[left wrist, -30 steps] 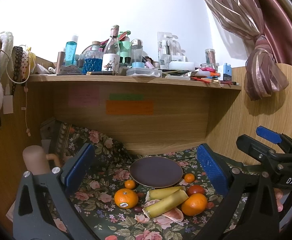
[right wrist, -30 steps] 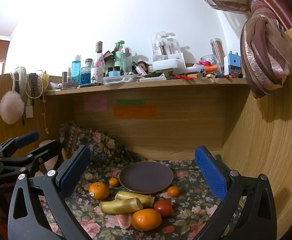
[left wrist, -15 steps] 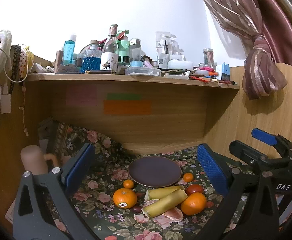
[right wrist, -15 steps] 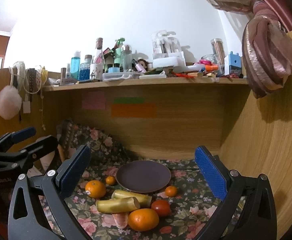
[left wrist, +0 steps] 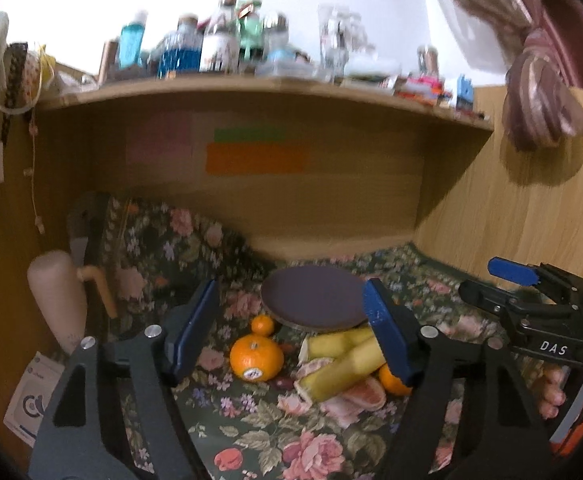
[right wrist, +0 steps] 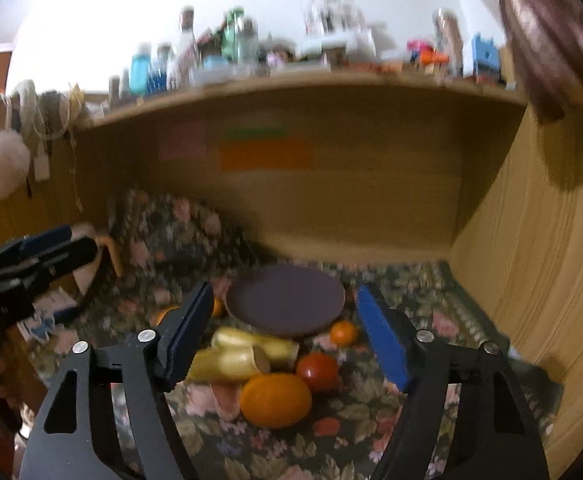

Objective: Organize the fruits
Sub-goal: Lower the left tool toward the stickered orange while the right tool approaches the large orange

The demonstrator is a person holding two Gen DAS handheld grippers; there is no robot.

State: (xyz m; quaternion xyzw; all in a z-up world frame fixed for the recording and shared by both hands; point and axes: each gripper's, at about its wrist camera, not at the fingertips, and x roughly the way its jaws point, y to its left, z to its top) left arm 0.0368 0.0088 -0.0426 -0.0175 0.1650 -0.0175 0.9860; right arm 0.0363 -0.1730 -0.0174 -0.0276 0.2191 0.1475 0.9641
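I've dropped both grippers toward the fruit since a second ago. Left gripper (left wrist: 291, 332) and right gripper (right wrist: 285, 330) jaws have just been closing, half-wide, nothing between them. Fruit lies lower centre, before the empty plate (left wrist: 311, 300); picking starts next.

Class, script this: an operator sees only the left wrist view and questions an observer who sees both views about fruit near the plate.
Operator: Any fruit right of the plate?
Observer: Yes, a small orange lies beside its right edge.
Operator: Anything red there too?
Observer: A tomato sits just in front of that, next to the big orange.
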